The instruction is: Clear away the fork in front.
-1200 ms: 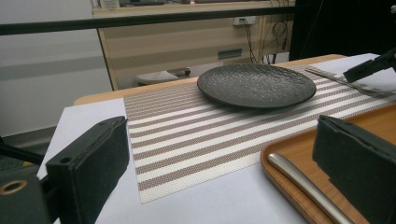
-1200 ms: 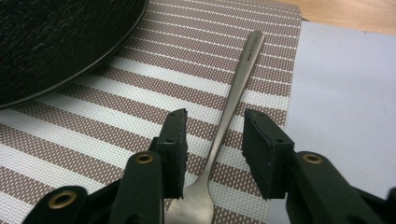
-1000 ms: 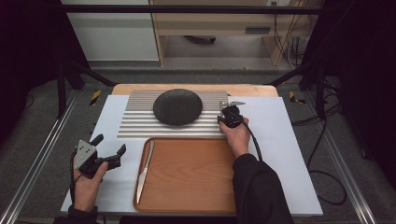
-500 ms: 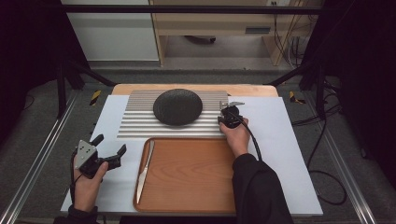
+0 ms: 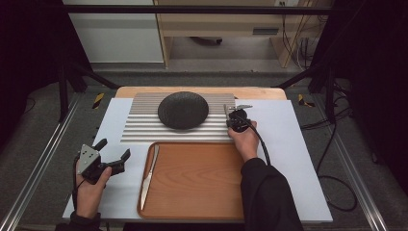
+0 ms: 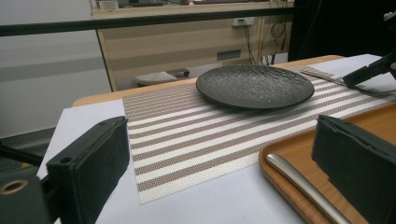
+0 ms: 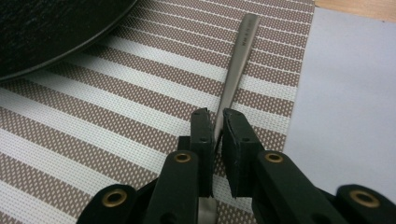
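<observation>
The right tool (image 7: pixel 215 133) has its jaws closed on a slim metal utensil handle (image 7: pixel 237 70) — the jaws pinch it edge-on, and the handle runs up and away from them across the striped placemat (image 7: pixel 116 121). The handle's far end lies near the placemat's right edge, with the pale surface (image 7: pixel 345 93) just beyond. In the high view the right tool (image 5: pixel 235 119) sits at the placemat's right end, just beside the dark plate (image 5: pixel 183 109), which rests in the middle of the placemat (image 5: pixel 144 130). Whether the utensil touches the placemat or hangs just above it cannot be told.

The left tool (image 5: pixel 111 159) is held off the placemat's near-left corner, over the pale surface (image 5: pixel 298 144), jaws spread wide with nothing between them. Its own camera looks across that corner toward the plate (image 6: pixel 254 86), with the jaws standing well apart at either side.

On the near side of the placemat lies a wooden tray (image 5: pixel 202 178) — close against its near edge. A knife (image 5: pixel 148 169) lies along the tray's left side, handle toward the placemat; its rounded handle end (image 6: pixel 299 179) shows between the left tool's jaws, untouched.
</observation>
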Motion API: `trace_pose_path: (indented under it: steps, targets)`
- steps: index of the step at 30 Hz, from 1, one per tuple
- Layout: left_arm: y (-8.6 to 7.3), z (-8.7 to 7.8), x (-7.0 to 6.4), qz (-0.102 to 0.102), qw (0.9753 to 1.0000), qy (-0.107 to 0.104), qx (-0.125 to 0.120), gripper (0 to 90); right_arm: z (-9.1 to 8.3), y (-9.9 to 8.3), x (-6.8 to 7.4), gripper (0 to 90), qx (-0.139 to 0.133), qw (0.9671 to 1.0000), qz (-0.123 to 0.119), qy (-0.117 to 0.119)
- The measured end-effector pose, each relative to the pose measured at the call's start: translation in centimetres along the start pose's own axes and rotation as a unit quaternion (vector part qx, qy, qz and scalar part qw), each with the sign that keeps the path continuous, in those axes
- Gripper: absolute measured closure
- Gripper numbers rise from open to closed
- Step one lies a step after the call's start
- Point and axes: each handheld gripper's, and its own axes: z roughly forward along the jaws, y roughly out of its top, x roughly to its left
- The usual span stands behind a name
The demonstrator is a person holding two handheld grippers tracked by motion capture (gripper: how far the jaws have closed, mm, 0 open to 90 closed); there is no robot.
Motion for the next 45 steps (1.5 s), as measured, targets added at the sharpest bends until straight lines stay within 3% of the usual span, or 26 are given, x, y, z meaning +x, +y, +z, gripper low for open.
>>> trace_pose_path:
  steps: [7, 13, 28, 43, 45]
  targets:
    - [0.0, 0.0, -0.1, 0.001, 1.0, -0.001, 0.002, 4.6, -0.4, -0.1, -0.9, 85.0, 0.012, 0.9999, 0.01, 0.0]
    - [0.0, 0.1, -0.1, 0.0, 1.0, -0.002, 0.003, 4.7, -0.3, -0.1, -0.7, 78.5, 0.009, 0.9998, 0.017, 0.003]
    - [0.0, 0.1, -0.1, 0.002, 1.0, -0.003, 0.004, 4.8, 0.2, 0.1, -0.5, 81.3, -0.001, 0.9996, 0.026, -0.01]
    - [0.0, 0.1, -0.2, 0.003, 1.0, -0.005, 0.005, 4.7, 0.3, 0.1, 0.1, 82.7, -0.002, 0.9995, 0.009, -0.032]
    - [0.0, 0.1, -0.2, 0.002, 1.0, -0.006, 0.005, 4.7, 0.3, 0.0, 0.3, 82.9, -0.003, 0.9993, -0.005, -0.037]
